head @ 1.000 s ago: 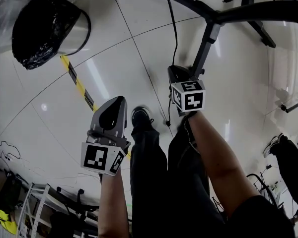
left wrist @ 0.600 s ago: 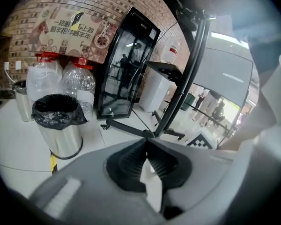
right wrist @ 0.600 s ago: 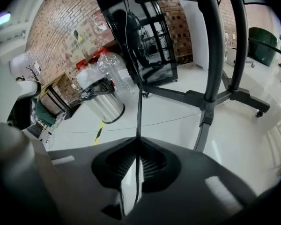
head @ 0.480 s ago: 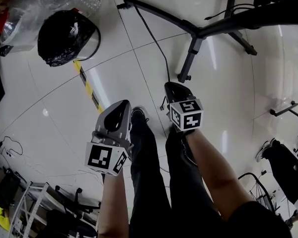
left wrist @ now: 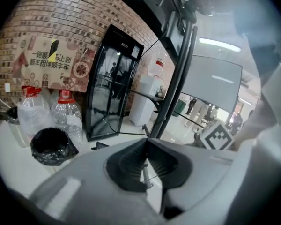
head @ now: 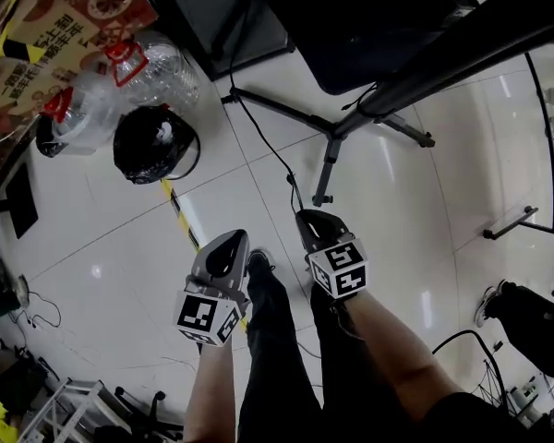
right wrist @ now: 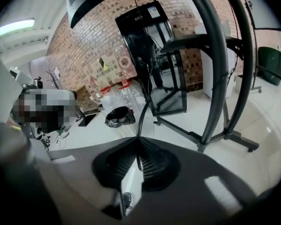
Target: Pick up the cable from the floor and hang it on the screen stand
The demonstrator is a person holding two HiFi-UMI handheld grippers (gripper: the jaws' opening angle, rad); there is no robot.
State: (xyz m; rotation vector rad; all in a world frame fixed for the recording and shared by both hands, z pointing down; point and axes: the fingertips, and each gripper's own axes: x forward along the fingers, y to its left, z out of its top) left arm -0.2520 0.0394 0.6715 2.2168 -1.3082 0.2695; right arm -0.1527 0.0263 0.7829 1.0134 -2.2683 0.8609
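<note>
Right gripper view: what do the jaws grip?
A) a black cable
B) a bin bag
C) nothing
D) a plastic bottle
A: the right gripper has its jaws closed on the cable, which rises out from between them.

Left tool (left wrist: 145, 143): jaws closed, tips meeting.
Cable (left wrist: 124, 134): thin dark line reaching the tips from the left; whether it is pinched is unclear.
Bin bag (left wrist: 50, 146): black, near left, on the floor.
Bottles (left wrist: 68, 114): 2, clear, red-capped, just behind the bag.
Screen stand (left wrist: 174, 83): dark posts, centre.
Brick wall (left wrist: 61, 22): far left.
</note>
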